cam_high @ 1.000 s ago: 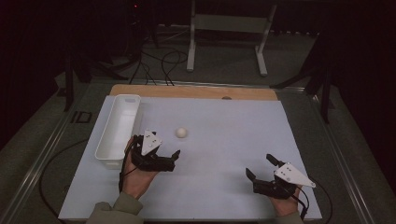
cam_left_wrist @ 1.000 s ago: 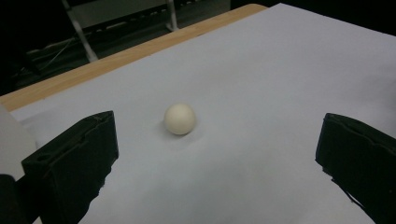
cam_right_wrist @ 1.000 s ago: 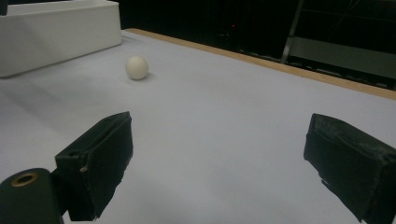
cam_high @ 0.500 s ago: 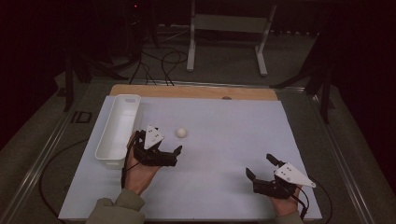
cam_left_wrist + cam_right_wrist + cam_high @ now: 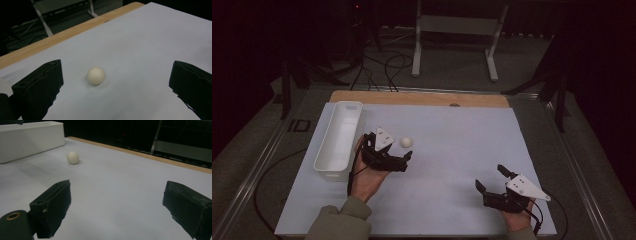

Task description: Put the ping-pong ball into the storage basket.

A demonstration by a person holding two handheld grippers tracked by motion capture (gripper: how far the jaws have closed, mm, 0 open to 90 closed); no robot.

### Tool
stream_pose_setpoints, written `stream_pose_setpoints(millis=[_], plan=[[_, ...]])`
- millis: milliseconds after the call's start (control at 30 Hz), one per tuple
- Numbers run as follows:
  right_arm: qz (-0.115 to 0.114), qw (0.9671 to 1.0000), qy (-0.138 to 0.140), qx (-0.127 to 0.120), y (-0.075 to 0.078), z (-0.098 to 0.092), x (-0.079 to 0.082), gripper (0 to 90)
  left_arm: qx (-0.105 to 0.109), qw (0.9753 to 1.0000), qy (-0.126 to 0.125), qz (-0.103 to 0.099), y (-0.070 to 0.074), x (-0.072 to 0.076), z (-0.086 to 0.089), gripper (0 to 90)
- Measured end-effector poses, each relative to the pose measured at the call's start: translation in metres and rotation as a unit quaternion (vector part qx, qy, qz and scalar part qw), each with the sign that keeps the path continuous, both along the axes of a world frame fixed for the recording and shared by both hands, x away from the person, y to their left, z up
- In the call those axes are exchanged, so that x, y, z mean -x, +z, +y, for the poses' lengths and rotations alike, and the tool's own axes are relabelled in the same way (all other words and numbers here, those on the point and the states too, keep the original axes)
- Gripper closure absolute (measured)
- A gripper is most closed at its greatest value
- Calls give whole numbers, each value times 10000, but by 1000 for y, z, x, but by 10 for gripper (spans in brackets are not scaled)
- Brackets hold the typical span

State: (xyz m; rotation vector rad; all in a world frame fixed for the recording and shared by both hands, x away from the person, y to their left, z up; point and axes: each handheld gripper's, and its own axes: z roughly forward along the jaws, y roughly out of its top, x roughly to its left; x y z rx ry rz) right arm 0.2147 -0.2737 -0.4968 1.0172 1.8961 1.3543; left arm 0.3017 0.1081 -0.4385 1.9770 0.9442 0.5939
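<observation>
A small white ball [image 5: 406, 142] lies on the white sheet [image 5: 462, 145], just right of a long white bin [image 5: 339, 140]. My left gripper [image 5: 394, 146] is open and sits right behind the ball. In the left gripper view the ball [image 5: 96, 75] rests on the sheet a little ahead of the two spread jaws, apart from both, nearer the left one. My right gripper [image 5: 488, 176] stands open near the front right of the sheet with nothing between its fingers. From the right gripper view the ball [image 5: 73, 157] appears far off beside the bin [image 5: 30, 137].
A wooden strip [image 5: 422, 98] borders the sheet's far edge. Behind the table stands a metal frame [image 5: 452, 30] with cables on the floor. The table's metal rim [image 5: 582, 165] runs along the right side.
My left gripper has moved forward and a little right, up to the ball. The right gripper and the ball have stayed where they were.
</observation>
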Motion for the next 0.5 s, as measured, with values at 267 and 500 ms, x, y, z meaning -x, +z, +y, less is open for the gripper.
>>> stream_pose_setpoints(millis=[267,500], plan=[[17,10000,-9,-8,-1,0,0,79,-55,10000,-26,66,1,-9,-5,0],[24,10000,-4,0,-1,0,-1,79,-67,9998,-43,165,-2,-17,-7,0]])
